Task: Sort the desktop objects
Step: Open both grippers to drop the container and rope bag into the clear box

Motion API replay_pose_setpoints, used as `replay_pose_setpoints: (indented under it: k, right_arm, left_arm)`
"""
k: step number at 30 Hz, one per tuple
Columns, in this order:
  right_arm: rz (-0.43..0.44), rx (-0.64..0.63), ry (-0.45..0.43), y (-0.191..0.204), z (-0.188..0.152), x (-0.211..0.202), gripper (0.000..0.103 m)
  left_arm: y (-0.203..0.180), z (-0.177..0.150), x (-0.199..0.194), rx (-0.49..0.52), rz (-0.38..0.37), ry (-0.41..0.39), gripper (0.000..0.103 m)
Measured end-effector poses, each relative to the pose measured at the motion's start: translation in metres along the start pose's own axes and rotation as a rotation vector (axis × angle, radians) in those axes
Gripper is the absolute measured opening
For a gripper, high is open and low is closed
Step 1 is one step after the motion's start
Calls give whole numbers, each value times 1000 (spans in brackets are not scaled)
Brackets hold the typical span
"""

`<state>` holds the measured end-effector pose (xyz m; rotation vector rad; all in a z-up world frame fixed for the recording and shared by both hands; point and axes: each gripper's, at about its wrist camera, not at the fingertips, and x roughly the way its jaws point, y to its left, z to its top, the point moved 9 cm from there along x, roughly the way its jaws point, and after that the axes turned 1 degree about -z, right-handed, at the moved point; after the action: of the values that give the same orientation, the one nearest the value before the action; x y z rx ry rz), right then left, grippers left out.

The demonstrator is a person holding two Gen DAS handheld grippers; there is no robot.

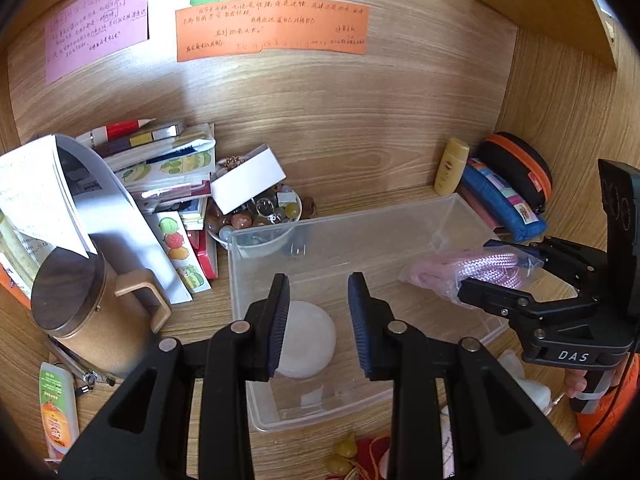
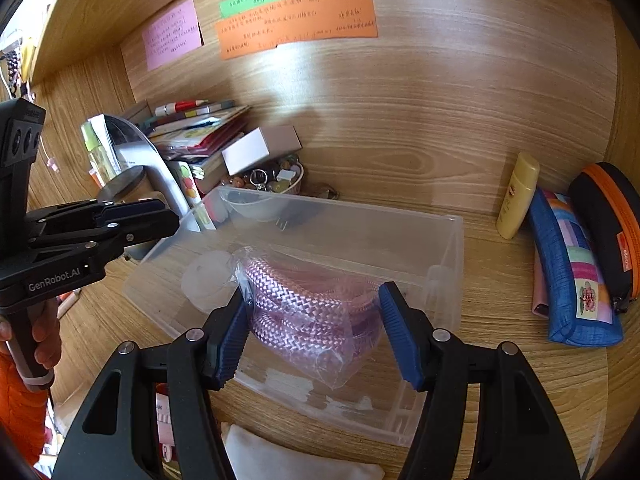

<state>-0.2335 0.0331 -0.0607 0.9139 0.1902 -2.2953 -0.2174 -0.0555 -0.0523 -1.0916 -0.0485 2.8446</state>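
Two grippers over clear bin (image 2: 440, 240), frame centre: right gripper (image 2: 312, 334) pinching bagged pink rope (image 2: 304, 312) for drop-in; left gripper (image 1: 318, 326) spread, empty above white puck (image 1: 310, 340).

Bin's (image 1: 400, 216) right half open; round puck (image 1: 308, 340) left.

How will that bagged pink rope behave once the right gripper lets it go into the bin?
The bagged pink rope is probably floppy: its thin film is crinkled and sags below the right gripper. The glossy plastic looks slippery. It seems light, and should slump rather than roll in the clear bin.
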Motion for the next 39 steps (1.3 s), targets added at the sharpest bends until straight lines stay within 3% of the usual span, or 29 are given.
replay_pose_setpoints:
  k: [5,11,21,25,27,32,39]
  right_arm:
    - [-14,-23,25,3,-2,10,59]
    - [-41,-51,50,5,-2,21,60]
    - [-73,-101,58,9,-2,21,62]
    - [-67,-103,56,11,-2,15,71]
    - [-69,-103,48,12,-1,11,74]
    - [-71,-106,40,16,-1,2,75]
    - [-73,-110,21,19,-3,-18,86]
  left_arm:
    - [3,-3,-1,13,44,-14,59]
    - [6,-4,-2,18,62,-20,67]
    - [13,-9,-3,8,74,-14,69]
    - [14,-10,-5,1,76,-17,72]
    - [14,-10,-7,0,75,-22,78]
    - [13,-10,-10,4,78,-30,81]
    - [13,-12,-15,-8,92,-27,82]
